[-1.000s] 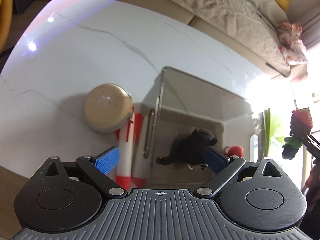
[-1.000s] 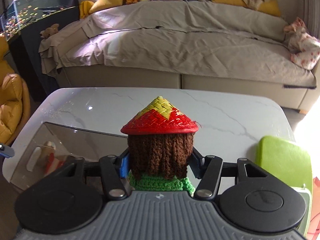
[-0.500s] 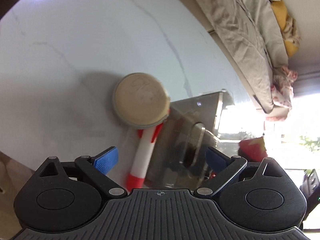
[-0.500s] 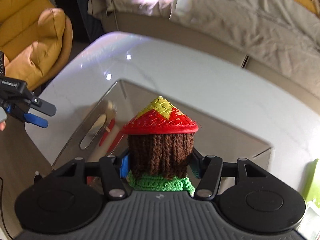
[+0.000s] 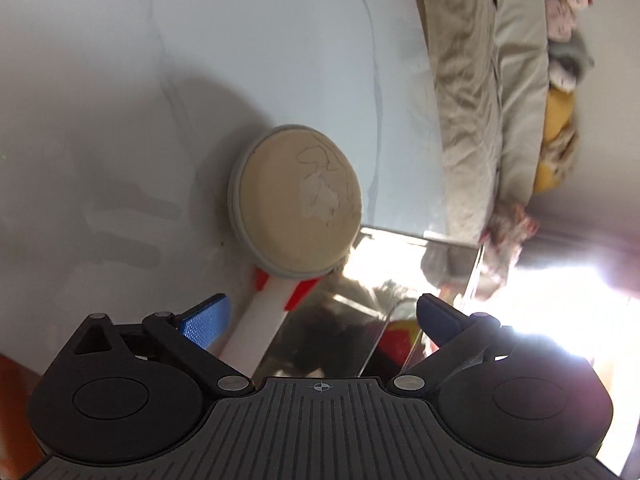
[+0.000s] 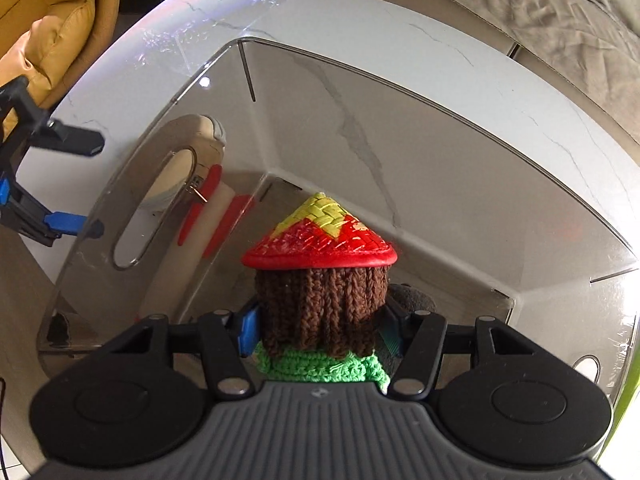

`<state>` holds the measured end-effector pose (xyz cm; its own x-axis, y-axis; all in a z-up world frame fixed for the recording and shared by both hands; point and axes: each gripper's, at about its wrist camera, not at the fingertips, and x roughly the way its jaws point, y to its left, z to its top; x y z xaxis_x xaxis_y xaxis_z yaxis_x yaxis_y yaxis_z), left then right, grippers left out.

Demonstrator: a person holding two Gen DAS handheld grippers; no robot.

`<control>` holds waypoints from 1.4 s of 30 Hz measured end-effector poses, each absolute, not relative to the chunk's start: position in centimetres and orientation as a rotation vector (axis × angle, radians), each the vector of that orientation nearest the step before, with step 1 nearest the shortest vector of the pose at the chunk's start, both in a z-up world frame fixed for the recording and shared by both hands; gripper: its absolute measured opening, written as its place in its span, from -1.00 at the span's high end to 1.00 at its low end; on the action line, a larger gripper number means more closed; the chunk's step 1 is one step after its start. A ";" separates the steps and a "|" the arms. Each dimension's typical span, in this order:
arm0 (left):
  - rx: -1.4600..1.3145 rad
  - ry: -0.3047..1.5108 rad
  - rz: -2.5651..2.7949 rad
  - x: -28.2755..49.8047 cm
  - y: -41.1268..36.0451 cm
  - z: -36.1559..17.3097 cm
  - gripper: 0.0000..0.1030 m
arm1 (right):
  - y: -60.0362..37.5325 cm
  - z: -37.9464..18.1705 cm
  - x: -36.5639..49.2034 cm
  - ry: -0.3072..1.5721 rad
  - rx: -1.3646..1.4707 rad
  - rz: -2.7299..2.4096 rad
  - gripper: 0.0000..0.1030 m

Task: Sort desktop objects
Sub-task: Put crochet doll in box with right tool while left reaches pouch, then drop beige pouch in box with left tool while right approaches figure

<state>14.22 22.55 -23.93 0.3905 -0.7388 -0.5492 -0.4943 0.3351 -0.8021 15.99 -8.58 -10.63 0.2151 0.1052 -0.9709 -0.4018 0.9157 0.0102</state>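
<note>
My right gripper [image 6: 320, 332] is shut on a crocheted doll [image 6: 320, 304] with a red and yellow straw hat, brown hair and a green body. It hangs over the open clear plastic bin [image 6: 400, 84] and points steeply down into it. A dark plush toy [image 6: 412, 298] lies on the bin floor behind the doll. Outside the bin's left wall, a beige round disc [image 5: 296, 208] rests on a white stick with red stripes [image 5: 264, 320]. My left gripper [image 5: 322, 322] hovers low over that stick, jaws opening wide, pads touching nothing. The left gripper [image 6: 84, 184] also shows beside the bin.
The white marble table [image 5: 240, 60] carries the bin. A sofa under a beige cover [image 5: 480, 100] with plush toys runs along its far side. A yellow leather armchair [image 6: 52, 20] stands past the table's left edge. Something green [image 6: 628, 400] shows at the right.
My left gripper sank toward the disc and stick and rolled, so they look larger. My right gripper carried the doll over the bin and tipped downward.
</note>
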 end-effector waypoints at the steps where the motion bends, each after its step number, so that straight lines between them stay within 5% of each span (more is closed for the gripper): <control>1: -1.330 1.241 -0.197 14.2 22.5 -24.4 -1.00 | -8.6 -10.8 16.0 1.312 -0.267 0.355 -0.19; 10: -1.401 1.098 -0.057 14.6 20.9 -25.3 -1.00 | -9.9 -10.6 16.1 1.326 -0.152 0.345 -0.48; 27: -1.436 1.097 -0.011 16.9 19.2 -26.7 -1.00 | -15.0 -7.5 13.7 1.244 0.005 0.397 -0.57; 30: -1.403 1.107 -0.011 17.1 19.2 -26.5 -0.76 | -17.4 -6.1 13.7 1.199 0.063 0.408 -0.57; 31: -1.385 1.114 -0.012 17.1 19.2 -26.4 -0.44 | -18.1 -5.6 13.5 1.188 0.088 0.413 -0.57; 34: -1.365 1.100 -0.019 16.8 19.5 -26.2 -0.33 | -20.4 -5.0 13.1 1.159 0.155 0.413 -0.58; 38: -1.279 1.063 -0.020 16.8 19.9 -24.2 0.13 | -23.3 -4.8 12.6 1.116 0.220 0.391 -0.58; 42: -1.156 1.026 -0.044 17.1 20.0 -20.3 0.18 | -26.2 -4.4 11.7 1.074 0.279 0.361 -0.58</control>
<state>17.05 20.04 -20.26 0.5695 -0.5126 -0.6426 -0.4556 0.4538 -0.7658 11.69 -26.24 -4.35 0.4277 0.4179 -0.8015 -0.1508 0.9073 0.3926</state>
